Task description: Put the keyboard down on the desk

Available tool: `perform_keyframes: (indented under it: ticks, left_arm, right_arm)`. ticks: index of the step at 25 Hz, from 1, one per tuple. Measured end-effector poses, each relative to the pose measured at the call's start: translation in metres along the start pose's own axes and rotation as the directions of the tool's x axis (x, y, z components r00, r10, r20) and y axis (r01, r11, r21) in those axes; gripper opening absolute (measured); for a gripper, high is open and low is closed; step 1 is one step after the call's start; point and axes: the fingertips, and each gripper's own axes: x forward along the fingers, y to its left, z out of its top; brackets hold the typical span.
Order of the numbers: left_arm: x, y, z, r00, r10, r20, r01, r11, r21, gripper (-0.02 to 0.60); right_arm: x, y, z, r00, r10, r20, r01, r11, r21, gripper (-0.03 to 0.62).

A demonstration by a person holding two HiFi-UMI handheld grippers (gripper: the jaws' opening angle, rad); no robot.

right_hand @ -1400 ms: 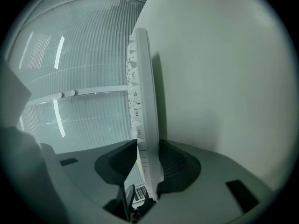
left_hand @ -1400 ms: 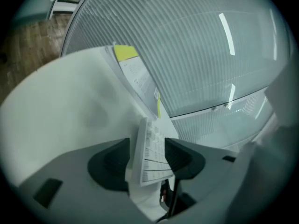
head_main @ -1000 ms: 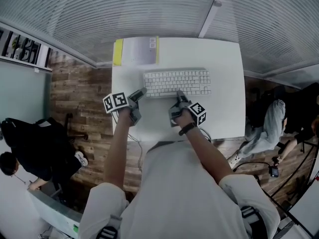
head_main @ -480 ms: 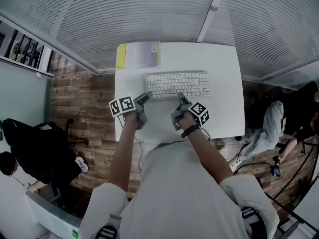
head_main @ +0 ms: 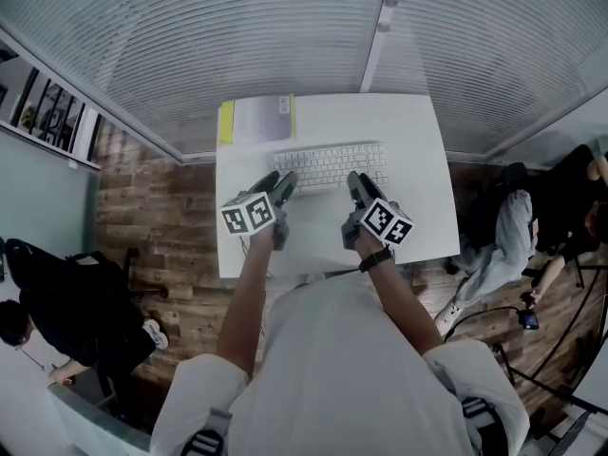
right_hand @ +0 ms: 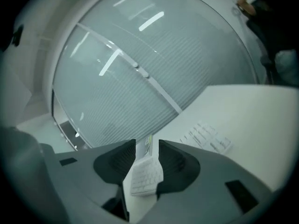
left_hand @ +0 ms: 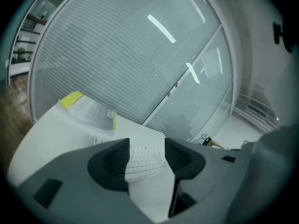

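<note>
A white keyboard (head_main: pixel 328 164) lies flat on the white desk (head_main: pixel 418 169), near its middle. Both grippers hang above the desk's front half, clear of the keyboard. My left gripper (head_main: pixel 281 180) is open over the keyboard's left end; in the left gripper view the keyboard (left_hand: pixel 145 158) shows far off through the gap of this gripper (left_hand: pixel 146 154). My right gripper (head_main: pixel 357 184) hovers over the keyboard's right part. Its jaws have just been closing but stand apart with nothing between them; past the gripper (right_hand: pixel 147 158) the keyboard (right_hand: pixel 206 137) shows below.
A booklet with a yellow edge (head_main: pixel 256 119) lies at the desk's back left corner. A glass wall with blinds (head_main: pixel 285 36) runs right behind the desk. One person (head_main: pixel 38 293) crouches on the wooden floor at left, and another (head_main: pixel 513 231) sits at right.
Both grippers have risen off the desk toward the camera and rolled, their marker cubes now facing up. The keyboard has stayed flat on the desk.
</note>
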Motion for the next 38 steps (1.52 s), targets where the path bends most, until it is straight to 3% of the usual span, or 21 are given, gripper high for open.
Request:
perform_keyframes:
  ticks: [3, 6, 8, 10, 12, 15, 18, 22, 28, 32, 38]
  left_arm:
    - [-0.003, -0.021, 0.014, 0.998, 0.02, 0.059, -0.03, 0.987, 0.161, 0.222]
    - [-0.007, -0.04, 0.028, 0.993, 0.031, 0.117, -0.063, 0.958, 0.279, 0.222]
    - [-0.013, -0.051, 0.038, 0.987, 0.035, 0.159, -0.087, 0.937, 0.337, 0.222]
    - [-0.021, -0.062, 0.05, 0.978, 0.042, 0.203, -0.121, 0.911, 0.393, 0.222]
    - [-0.03, -0.073, 0.064, 0.968, 0.051, 0.245, -0.159, 0.881, 0.445, 0.222]
    - [-0.04, -0.089, 0.082, 0.952, 0.052, 0.302, -0.207, 0.837, 0.506, 0.211]
    - [-0.046, -0.101, 0.095, 0.933, 0.049, 0.357, -0.24, 0.823, 0.515, 0.158]
    - [-0.051, -0.12, 0.102, 0.916, 0.042, 0.4, -0.265, 0.811, 0.521, 0.1]
    - [-0.061, -0.132, 0.106, 0.908, 0.057, 0.414, -0.297, 0.786, 0.543, 0.028]
    - [-0.064, -0.135, 0.104, 0.907, 0.057, 0.418, -0.297, 0.791, 0.535, 0.014]
    - [-0.066, -0.136, 0.103, 0.904, 0.046, 0.424, -0.289, 0.798, 0.529, 0.014]
  right_arm:
    - [-0.01, 0.027, 0.027, 0.999, 0.024, 0.045, -0.011, 0.965, -0.262, 0.146]
    - [-0.018, 0.05, 0.047, 0.997, 0.033, 0.071, -0.001, 0.914, -0.405, 0.146]
    - [-0.023, 0.062, 0.059, 0.995, 0.02, 0.093, 0.031, 0.855, -0.517, 0.146]
    - [-0.03, 0.077, 0.072, 0.991, 0.021, 0.135, 0.07, 0.772, -0.632, 0.146]
    - [-0.036, 0.089, 0.084, 0.985, 0.029, 0.17, 0.098, 0.717, -0.69, 0.146]
    - [-0.041, 0.107, 0.095, 0.98, 0.045, 0.193, 0.109, 0.689, -0.717, 0.117]
    - [-0.045, 0.127, 0.103, 0.977, 0.061, 0.206, 0.119, 0.645, -0.755, 0.085]
    - [-0.047, 0.142, 0.108, 0.976, 0.076, 0.202, 0.105, 0.65, -0.752, 0.048]
    - [-0.056, 0.157, 0.112, 0.973, 0.097, 0.207, 0.097, 0.644, -0.759, 0.014]
    - [-0.059, 0.165, 0.112, 0.972, 0.11, 0.206, 0.091, 0.632, -0.769, 0.011]
    - [-0.059, 0.164, 0.109, 0.974, 0.113, 0.198, 0.081, 0.64, -0.764, 0.011]
